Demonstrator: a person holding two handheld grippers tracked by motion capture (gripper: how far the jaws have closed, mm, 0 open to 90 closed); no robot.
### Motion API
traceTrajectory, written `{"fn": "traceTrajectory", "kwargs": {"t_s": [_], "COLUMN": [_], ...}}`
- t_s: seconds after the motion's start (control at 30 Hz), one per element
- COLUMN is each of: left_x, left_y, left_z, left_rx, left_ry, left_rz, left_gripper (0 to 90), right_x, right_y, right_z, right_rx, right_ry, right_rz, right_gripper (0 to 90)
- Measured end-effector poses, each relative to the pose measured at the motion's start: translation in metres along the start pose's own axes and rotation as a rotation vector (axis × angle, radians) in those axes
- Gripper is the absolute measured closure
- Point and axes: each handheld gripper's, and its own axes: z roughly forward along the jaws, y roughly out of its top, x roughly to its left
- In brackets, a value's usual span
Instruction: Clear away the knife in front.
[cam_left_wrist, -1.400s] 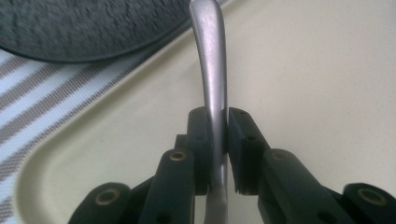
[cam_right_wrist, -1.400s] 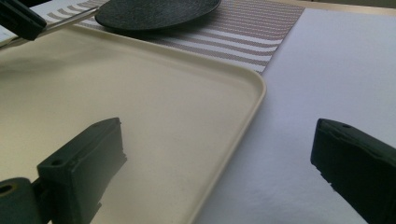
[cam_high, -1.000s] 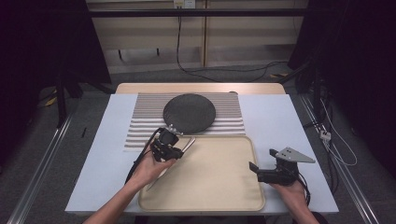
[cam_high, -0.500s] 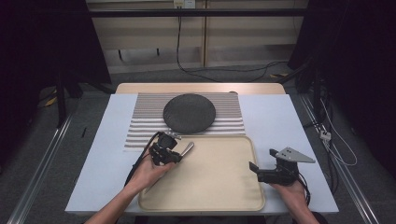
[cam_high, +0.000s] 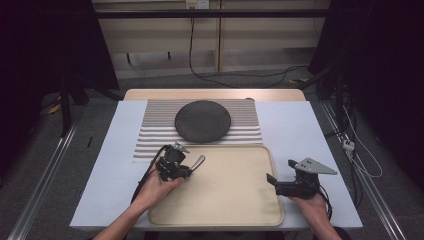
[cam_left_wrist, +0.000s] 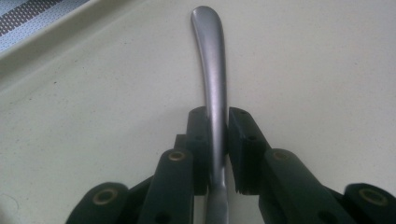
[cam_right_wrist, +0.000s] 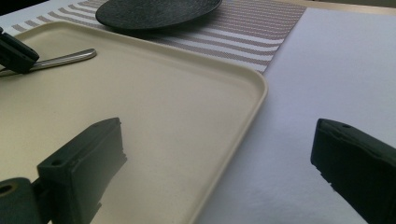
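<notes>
The left gripper (cam_left_wrist: 217, 140) pinches a polished metal handle (cam_left_wrist: 212, 70) mid-shaft, probably cutlery: stiff, light, slippery, so grip squarely; the right gripper (cam_right_wrist: 219, 172) stands spread

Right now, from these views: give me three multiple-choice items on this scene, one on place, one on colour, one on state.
1. Where does the round dark grey plate sit?
A. on the striped placemat
B. on the beige plastic tray
C. on the floor

2. What colour is the tray?
A. blue
B. beige
C. black

3. What is the state of the left hand-held gripper?
A. open and holding nothing
B. shut on the plate
C. shut on the silver metal utensil handle

Answers:
1 A, the high view shows the plate on the stripes beyond the tray.
2 B, its surface is pale cream in all views.
3 C, the left gripper view shows both jaws pressed against the handle. The right hand-held gripper is open.
</notes>
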Motion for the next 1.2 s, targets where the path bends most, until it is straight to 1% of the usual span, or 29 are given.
{"fn": "traceTrajectory", "kwargs": {"t_s": [0.03,0.1,0.2,0.23,0.3,0.33,0.37,0.4,0.43,0.47,0.53,0.6,0.63,0.67,0.7,0.77,0.8,0.83,0.87,0.9,0.93,1.0,1.03,1.07,1.1,1.13,1.17,1.2], "left_x": [0.0,0.0,0.0,0.001,0.003,0.004,0.005,0.006,0.008,0.009,0.013,0.013,0.012,0.011,0.009,0.004,0.002,0.0,-0.002,-0.004,-0.006,-0.009,-0.01,-0.012,-0.014,-0.016,-0.017,-0.017], "left_y": [0.0,-0.001,-0.001,-0.001,-0.001,-0.001,0.0,0.001,0.001,0.003,0.005,0.008,0.009,0.01,0.01,0.011,0.011,0.01,0.009,0.008,0.007,0.006,0.005,0.005,0.004,0.003,0.003,0.003], "left_z": [0.0,0.0,-0.001,-0.002,-0.005,-0.006,-0.008,-0.009,-0.01,-0.012,-0.015,-0.018,-0.019,-0.02,-0.02,-0.019,-0.019,-0.018,-0.018,-0.017,-0.017,-0.014,-0.013,-0.011,-0.01,-0.009,-0.007,-0.006], "left_rx": [0.0,-0.012,-0.022,-0.034,-0.06,-0.076,-0.089,-0.096,-0.098,-0.103,-0.123,-0.135,-0.137,-0.135,-0.146,-0.151,-0.161,-0.177,-0.185,-0.194,-0.199,-0.194,-0.19,-0.182,-0.175,-0.181,-0.178,-0.166], "left_ry": [-0.001,0.0,0.025,0.025,0.025,0.021,0.025,0.036,0.035,0.032,0.027,0.071,0.075,0.075,0.058,0.028,-0.006,-0.038,-0.071,-0.09,-0.086,-0.106,-0.109,-0.106,-0.099,-0.087,-0.106,-0.116], "left_rz": [0.001,0.004,0.018,0.022,0.014,0.007,0.011,0.011,0.018,0.022,0.015,0.022,0.026,0.024,0.025,0.05,0.06,0.052,0.06,0.076,0.09,0.096,0.103,0.111,0.131,0.146,0.153,0.157], "left_gripper": [79.1,75.1,64.5,60.5,55.8,49.2,41.6,36.0,30.9,27.7,24.0,20.5,19.5,19.7,20.5,21.4,22.3,21.6,20.7,20.7,22.2,25.8,30.0,36.6,46.7,53.9,62.1,72.2], "right_x": [0.0,0.0,-0.001,-0.001,-0.001,-0.001,0.0,0.0,0.0,0.0,0.0,0.0,0.0,0.0,-0.001,-0.002,-0.002,-0.002,-0.002,-0.001,-0.001,-0.001,-0.001,-0.001,-0.001,-0.001,-0.001,-0.001], "right_y": [0.0,0.0,0.0,0.0,0.0,0.0,0.0,0.0,0.0,0.0,0.0,-0.001,-0.001,-0.001,-0.001,-0.001,-0.001,-0.001,-0.001,-0.001,-0.001,-0.001,-0.001,-0.001,-0.001,-0.001,-0.001,-0.001], "right_z": [0.0,0.0,0.0,0.0,0.001,0.0,0.0,0.0,0.0,0.0,0.0,0.0,0.0,0.0,0.0,-0.001,0.0,0.0,0.0,-0.001,-0.001,-0.001,-0.001,-0.001,-0.001,-0.001,-0.001,-0.001], "right_rx": [-0.001,0.0,-0.003,0.001,0.002,0.003,0.003,0.001,0.001,0.002,0.0,0.001,-0.001,0.002,0.002,0.0,0.0,0.001,0.001,0.001,0.001,-0.004,-0.004,-0.001,-0.001,-0.003,-0.004,-0.005], "right_ry": [0.001,0.002,0.002,0.002,0.004,0.005,0.006,0.006,0.005,0.006,0.007,0.012,0.012,0.012,0.014,0.015,0.014,0.015,0.015,0.016,0.018,0.016,0.016,0.016,0.016,0.017,0.014,0.012], "right_rz": [0.0,0.0,0.0,-0.002,-0.003,-0.002,-0.002,0.0,0.001,0.002,0.004,0.004,0.003,0.007,0.009,0.01,0.013,0.012,0.01,0.009,0.008,0.005,0.006,0.003,0.002,0.001,0.001,0.0], "right_gripper": [2.9,2.9,2.9,2.9,3.0,2.9,2.9,2.9,2.9,2.9,2.9,2.9,2.9,2.9,2.9,2.9,2.9,2.9,2.9,2.9,2.9,2.9,2.9,2.9,2.9,2.9,2.8,2.9]}}
